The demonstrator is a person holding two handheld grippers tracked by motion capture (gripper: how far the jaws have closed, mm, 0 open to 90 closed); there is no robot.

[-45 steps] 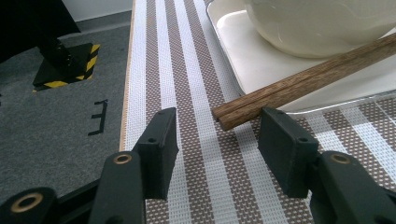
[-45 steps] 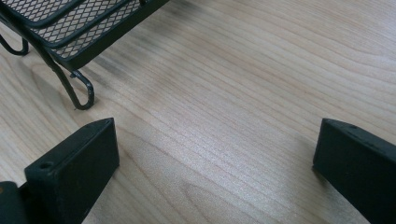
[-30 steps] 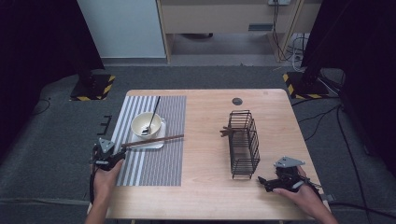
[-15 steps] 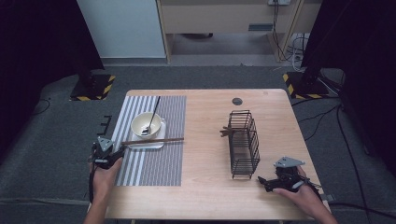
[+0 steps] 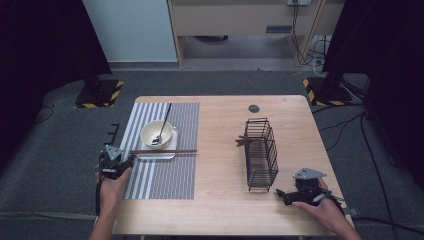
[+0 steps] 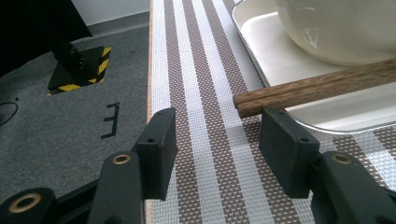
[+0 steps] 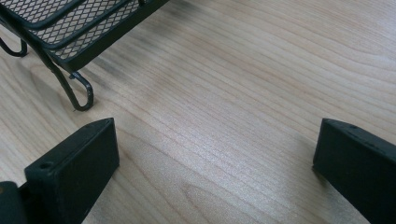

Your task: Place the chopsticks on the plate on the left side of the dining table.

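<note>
Two chopsticks (image 5: 163, 151) lie crosswise over the tray (image 5: 170, 154), ends toward the left gripper (image 6: 215, 140). Both grippers' jaws gape empty; right gripper (image 7: 215, 163) near one rack (image 5: 261, 155)

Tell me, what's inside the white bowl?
A dark spoon stands in the bowl, its handle sticking out over the far rim. Its tip rests on the bottom. No food shows, though the near wall hides part of the inside.

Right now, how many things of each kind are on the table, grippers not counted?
Striped placemat: 1
White tray: 1
Bowl: 1
Spoon: 1
Chopsticks: 2, one pair
Black wire rack: 1
Total: 7
</note>
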